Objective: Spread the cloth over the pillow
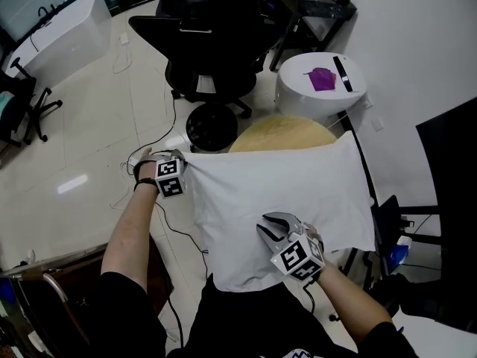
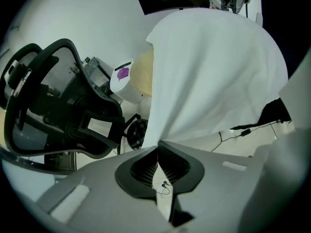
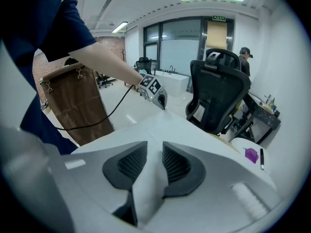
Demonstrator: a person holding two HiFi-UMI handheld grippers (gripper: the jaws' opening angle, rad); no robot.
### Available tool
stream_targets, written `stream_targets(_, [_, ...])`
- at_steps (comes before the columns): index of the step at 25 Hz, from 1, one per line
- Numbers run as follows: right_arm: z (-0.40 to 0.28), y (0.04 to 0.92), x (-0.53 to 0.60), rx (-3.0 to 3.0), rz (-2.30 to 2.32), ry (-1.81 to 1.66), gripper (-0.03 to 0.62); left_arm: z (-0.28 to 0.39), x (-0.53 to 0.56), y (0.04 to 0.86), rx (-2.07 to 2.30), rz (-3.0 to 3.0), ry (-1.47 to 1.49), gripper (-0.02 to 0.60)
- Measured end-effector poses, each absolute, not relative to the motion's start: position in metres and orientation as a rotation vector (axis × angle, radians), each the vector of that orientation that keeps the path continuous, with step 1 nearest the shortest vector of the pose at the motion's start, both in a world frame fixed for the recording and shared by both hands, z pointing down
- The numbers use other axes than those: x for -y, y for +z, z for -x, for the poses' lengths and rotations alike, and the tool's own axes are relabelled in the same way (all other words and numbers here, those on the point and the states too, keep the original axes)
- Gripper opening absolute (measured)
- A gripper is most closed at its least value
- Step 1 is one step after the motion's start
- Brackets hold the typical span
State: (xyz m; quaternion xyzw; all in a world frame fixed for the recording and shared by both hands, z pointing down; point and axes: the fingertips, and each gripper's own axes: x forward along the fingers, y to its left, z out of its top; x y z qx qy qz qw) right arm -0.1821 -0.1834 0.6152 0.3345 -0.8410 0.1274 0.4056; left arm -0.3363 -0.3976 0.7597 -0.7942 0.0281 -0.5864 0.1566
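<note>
A white cloth [image 1: 298,189] lies spread over a plump white shape on a round wooden table [image 1: 279,131]; I cannot tell pillow from cloth. My left gripper [image 1: 184,163] is shut on the cloth's far left corner and pulls it taut. In the left gripper view the jaws [image 2: 156,148] meet on the cloth [image 2: 214,67] at its point. My right gripper [image 1: 267,227] sits on the near middle of the cloth. In the right gripper view a fold of the cloth [image 3: 148,188] stands pinched between its pads [image 3: 154,155], and the left gripper [image 3: 162,105] shows beyond.
A black office chair [image 1: 205,43] stands behind the table, with a black round base [image 1: 212,125] beside it. A white round stand [image 1: 320,88] holds a purple object [image 1: 322,78] and a pen [image 1: 342,73]. Cables run over the floor at left. A dark desk edge [image 1: 447,200] is at right.
</note>
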Motion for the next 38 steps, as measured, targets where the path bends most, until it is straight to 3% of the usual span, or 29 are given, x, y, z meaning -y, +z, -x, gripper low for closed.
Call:
stream_targets(19, [0.170, 0.590, 0.194, 2.178, -0.883, 0.278, 0.112, 0.339, 0.400, 0.758, -0.172, 2.330, -1.724, 0.018])
stream_targets(32, [0.091, 0.555, 0.155, 2.288, -0.865, 0.192, 0.112, 0.301, 0.343, 0.633, -0.655, 2.488, -1.531, 0.206])
stream_targets(35, [0.064, 0.547, 0.143, 2.338, -0.851, 0.174, 0.111, 0.275, 0.310, 0.604, -0.735, 2.466, -1.527, 0.196])
stream_targets(38, [0.037, 0.536, 0.128, 2.386, -0.849, 0.174, 0.110, 0.247, 0.272, 0.581, -0.834, 2.440, -1.512, 0.080])
